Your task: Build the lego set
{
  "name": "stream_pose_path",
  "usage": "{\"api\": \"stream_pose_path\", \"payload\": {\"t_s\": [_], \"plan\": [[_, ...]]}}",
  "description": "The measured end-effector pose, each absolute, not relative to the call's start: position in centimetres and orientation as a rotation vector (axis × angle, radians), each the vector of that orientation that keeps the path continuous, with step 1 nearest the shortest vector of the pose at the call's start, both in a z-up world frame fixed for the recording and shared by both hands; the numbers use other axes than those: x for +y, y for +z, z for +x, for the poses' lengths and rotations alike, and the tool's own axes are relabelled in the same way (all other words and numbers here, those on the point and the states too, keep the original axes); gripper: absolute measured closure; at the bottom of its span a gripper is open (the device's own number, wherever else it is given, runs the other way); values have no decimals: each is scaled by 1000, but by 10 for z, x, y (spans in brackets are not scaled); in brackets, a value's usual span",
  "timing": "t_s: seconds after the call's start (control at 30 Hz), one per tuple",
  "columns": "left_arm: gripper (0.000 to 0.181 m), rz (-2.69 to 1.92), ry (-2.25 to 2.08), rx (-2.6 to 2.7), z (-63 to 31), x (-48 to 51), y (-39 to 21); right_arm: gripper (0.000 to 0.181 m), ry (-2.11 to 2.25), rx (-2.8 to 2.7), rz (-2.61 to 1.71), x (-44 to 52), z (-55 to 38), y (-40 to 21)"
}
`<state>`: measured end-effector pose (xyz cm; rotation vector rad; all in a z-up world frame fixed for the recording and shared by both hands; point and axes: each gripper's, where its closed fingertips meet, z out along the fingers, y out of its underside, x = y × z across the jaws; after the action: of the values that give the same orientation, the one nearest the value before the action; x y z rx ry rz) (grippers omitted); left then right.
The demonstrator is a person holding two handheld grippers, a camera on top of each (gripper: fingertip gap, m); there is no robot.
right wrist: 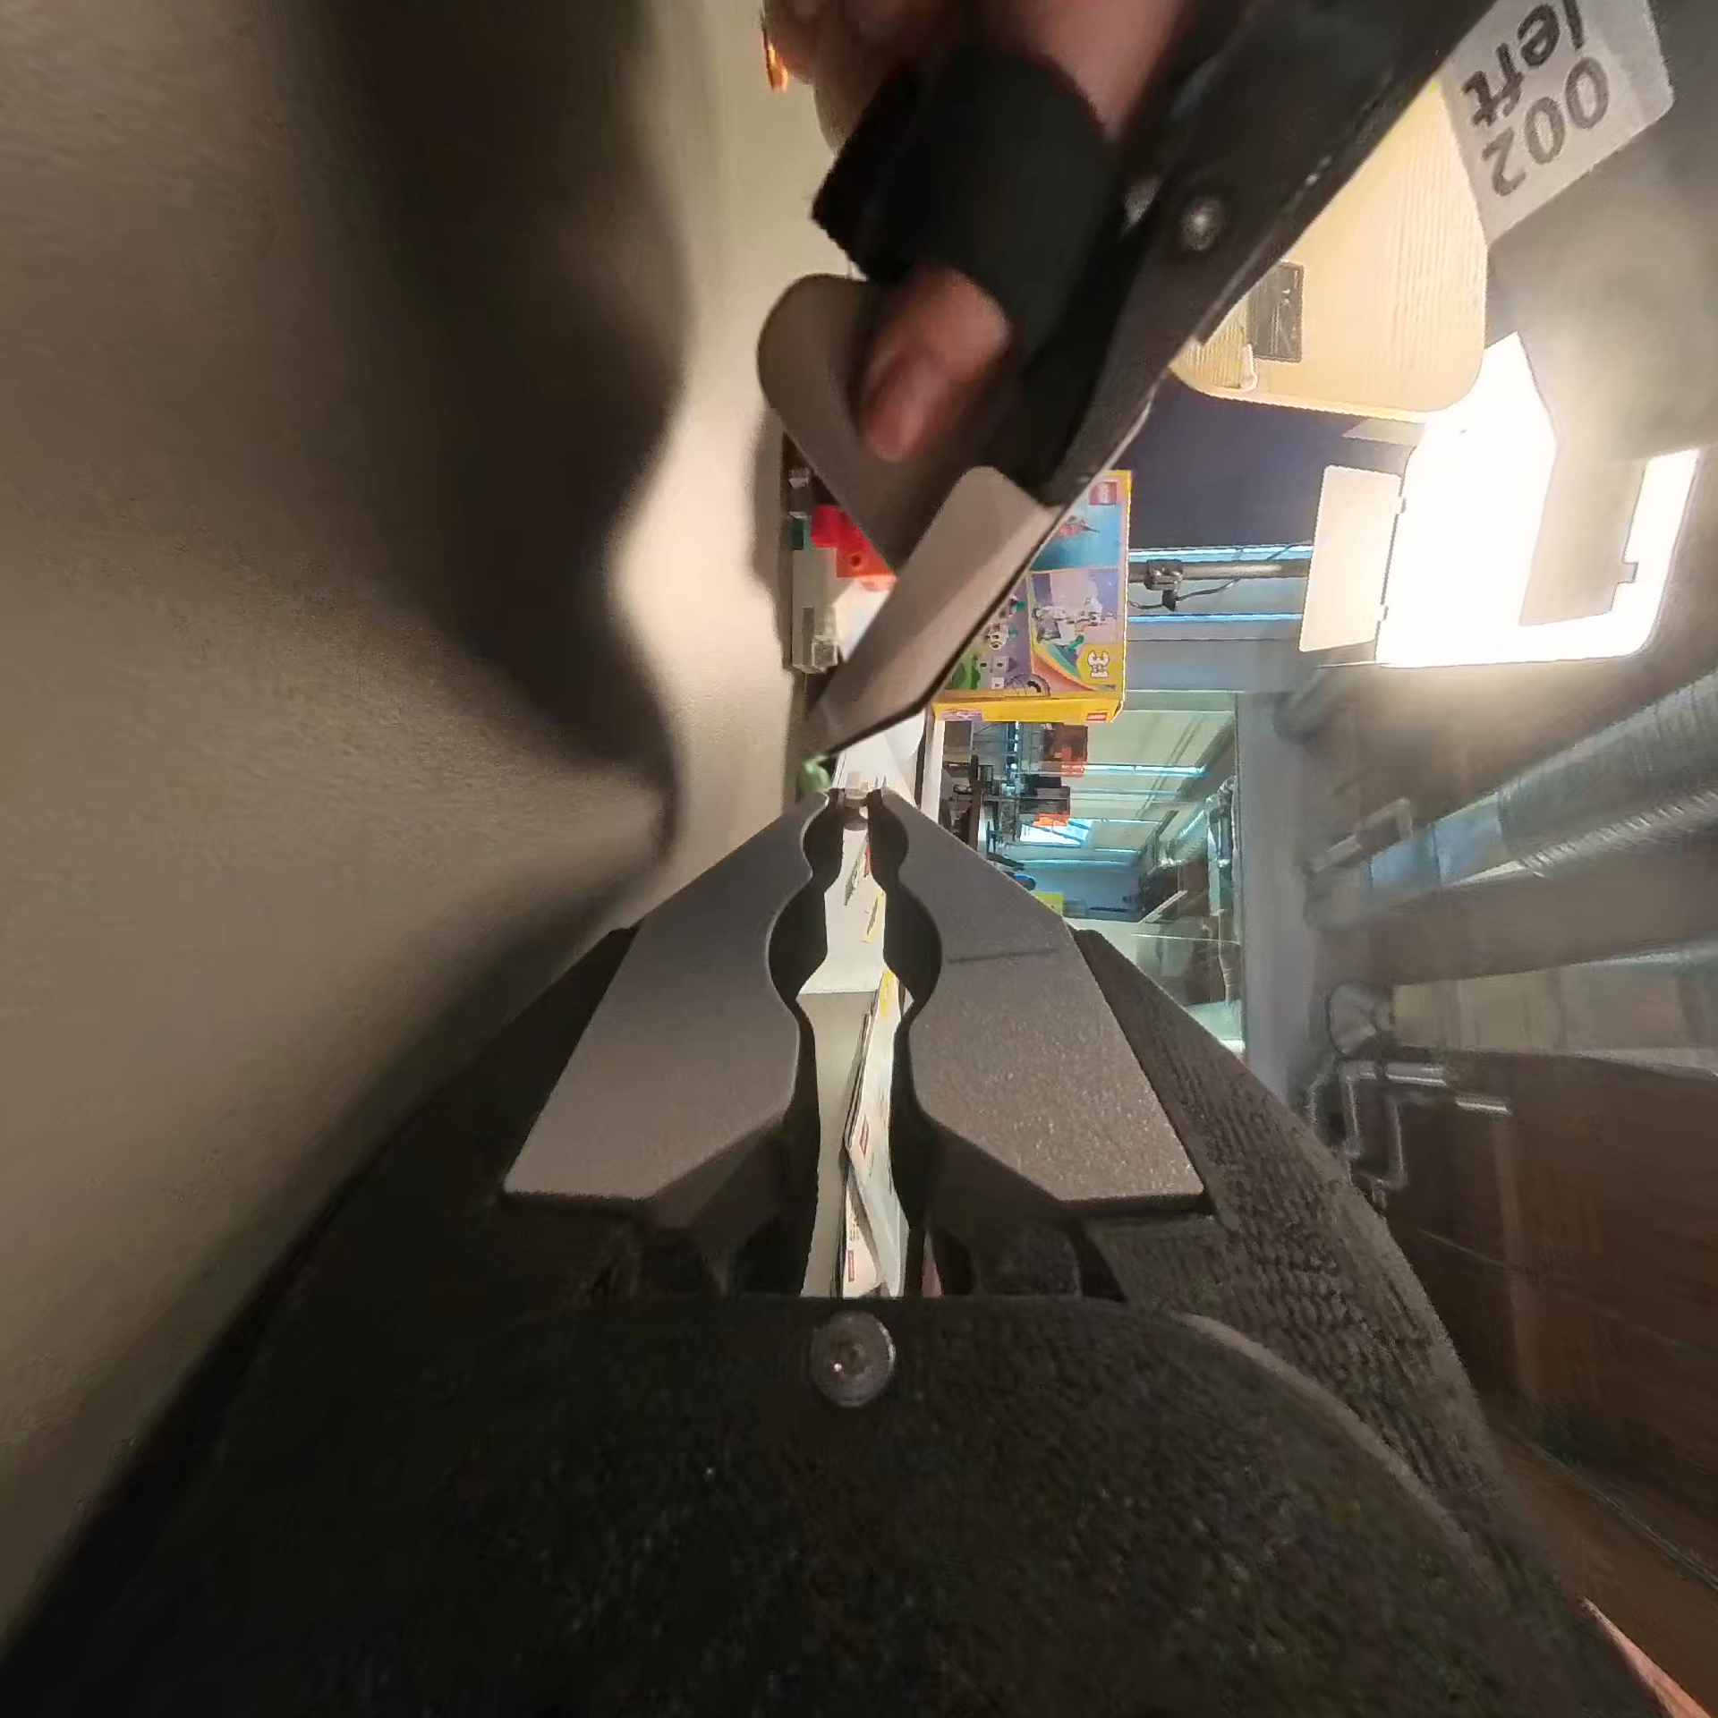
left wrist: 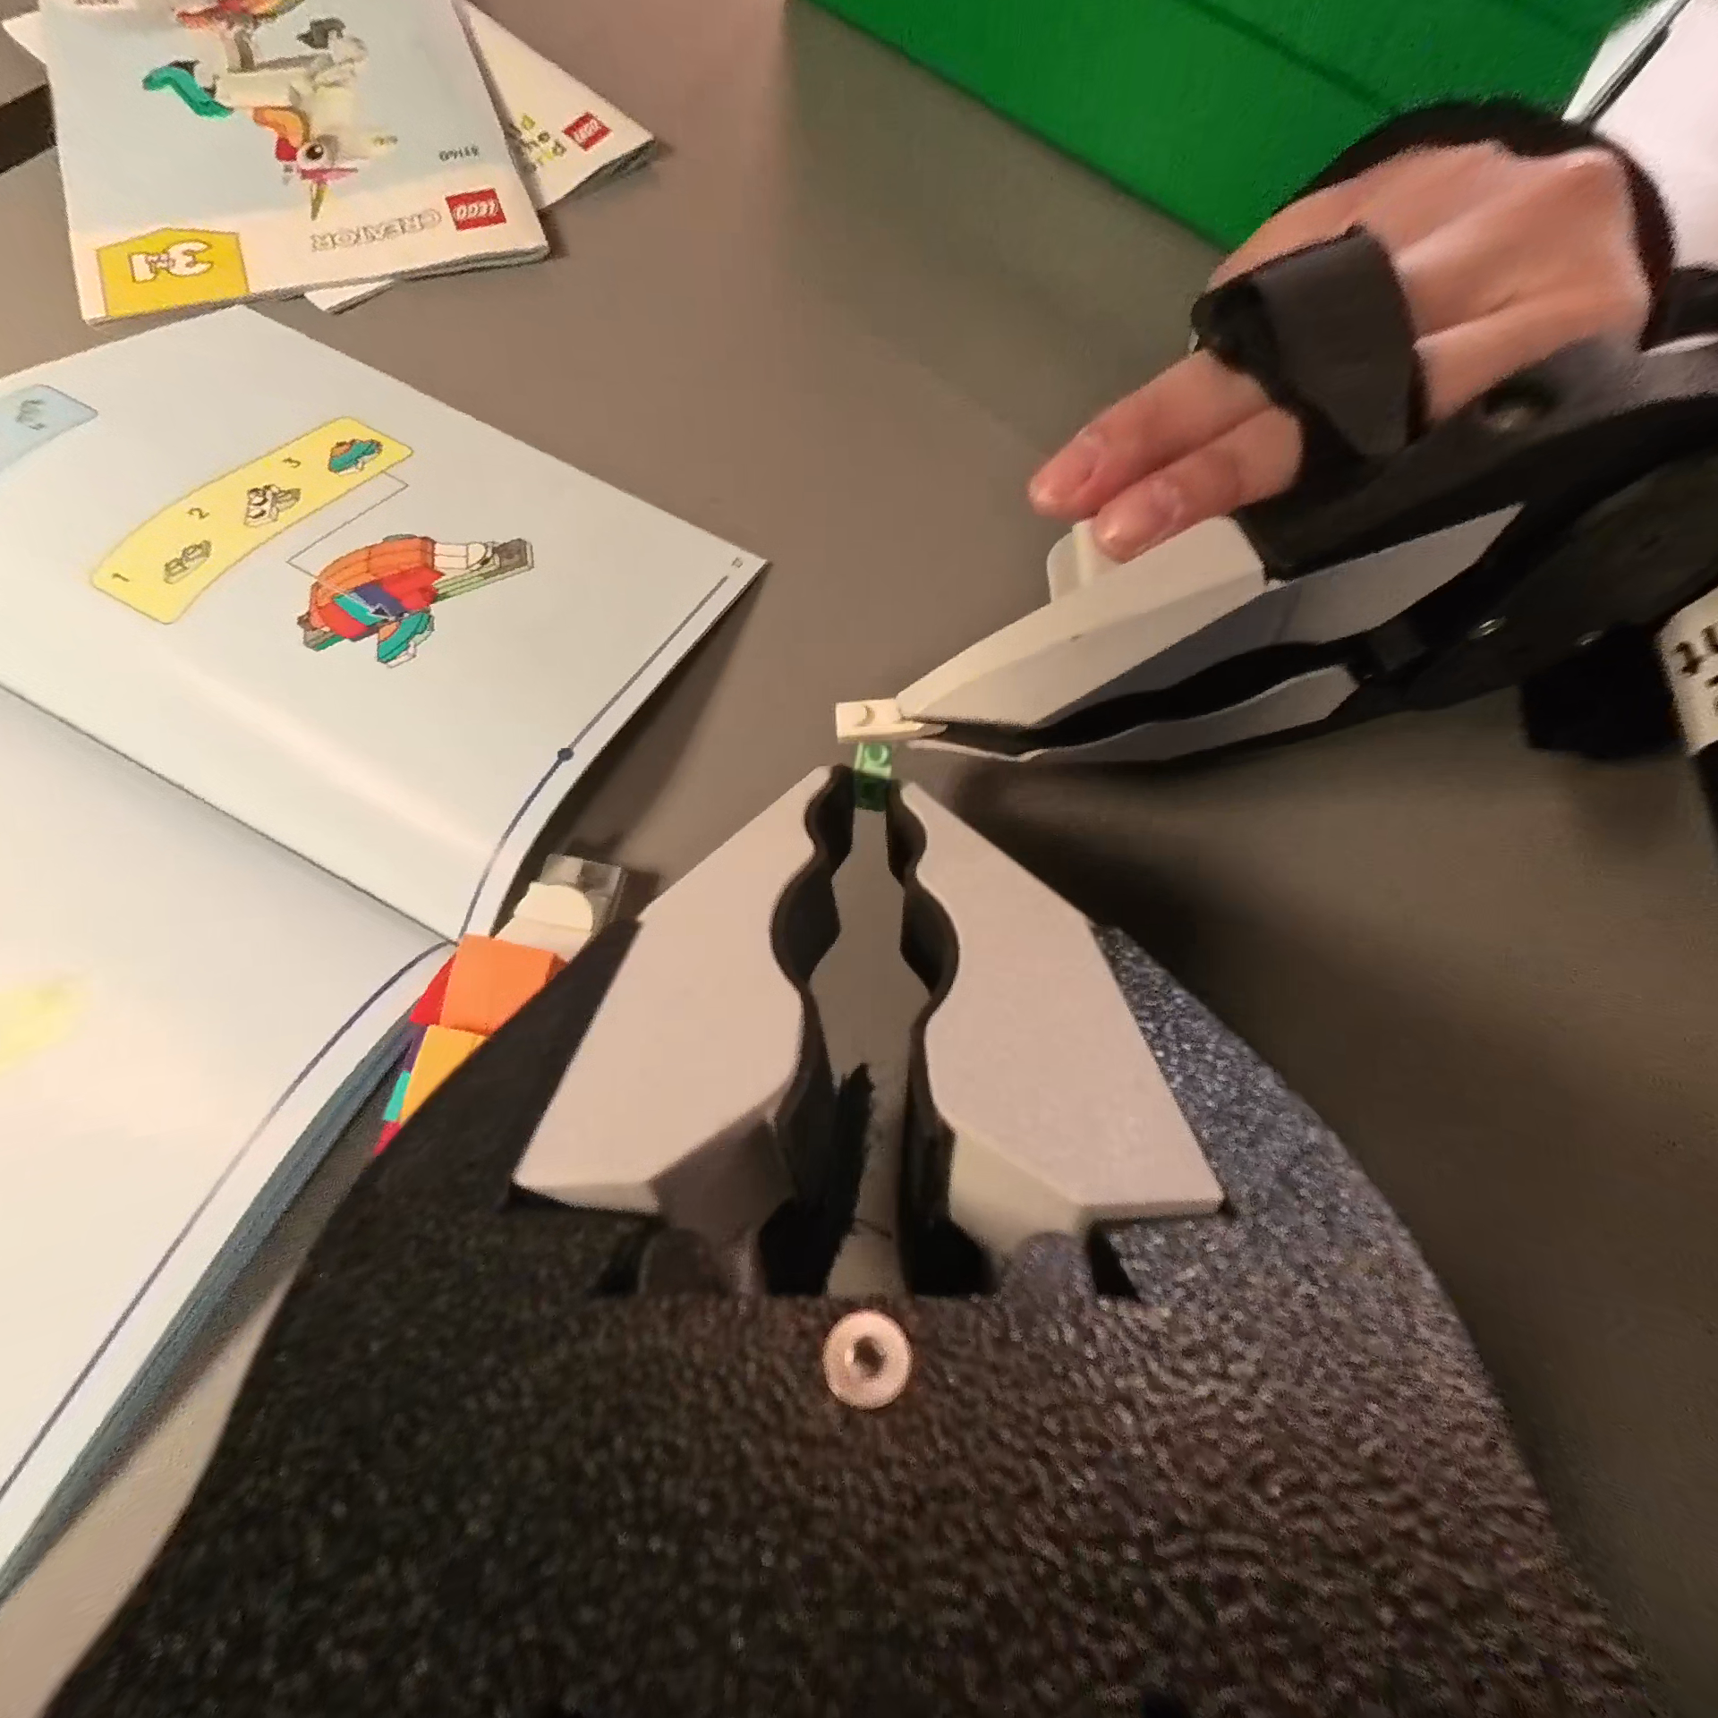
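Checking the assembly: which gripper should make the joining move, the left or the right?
Probably the right gripper: it holds the small white flat plate just above the tiny green brick pinched upright in the left gripper, which serves as the steady base.

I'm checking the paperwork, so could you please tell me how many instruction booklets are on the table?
3: an open booklet at the left, and two closed booklets stacked at the far left, the top one overlapping the lower one. More may lie out of view.
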<state>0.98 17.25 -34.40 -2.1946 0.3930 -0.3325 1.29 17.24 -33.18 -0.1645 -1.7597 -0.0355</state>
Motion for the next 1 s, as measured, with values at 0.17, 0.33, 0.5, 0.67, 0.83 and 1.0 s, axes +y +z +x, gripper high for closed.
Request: {"api": "stream_pose_path", "payload": {"t_s": [0.17, 0.33, 0.5, 0.67, 0.83, 1.0], "plan": [[176, -2185, -363, 371, 10, 173, -343, 178, -46, -1765, -157, 172, 13, -333], [176, -2192, -374, 363, 11, 174, -345, 178, -48, -1773, -155, 171, 13, -334], [176, -2202, -391, 342, 12, 174, -346, 178, -67, -1794, -157, 170, 13, -337], [176, -2206, -391, 339, 11, 174, -347, 178, -82, -1802, -155, 170, 13, -339], [176, -2206, -404, 321, 11, 175, -347, 178, -91, -1801, -151, 170, 13, -339], [176, -2208, -404, 315, 11, 175, -348, 178, -97, -1802, -148, 171, 13, -339]]}}
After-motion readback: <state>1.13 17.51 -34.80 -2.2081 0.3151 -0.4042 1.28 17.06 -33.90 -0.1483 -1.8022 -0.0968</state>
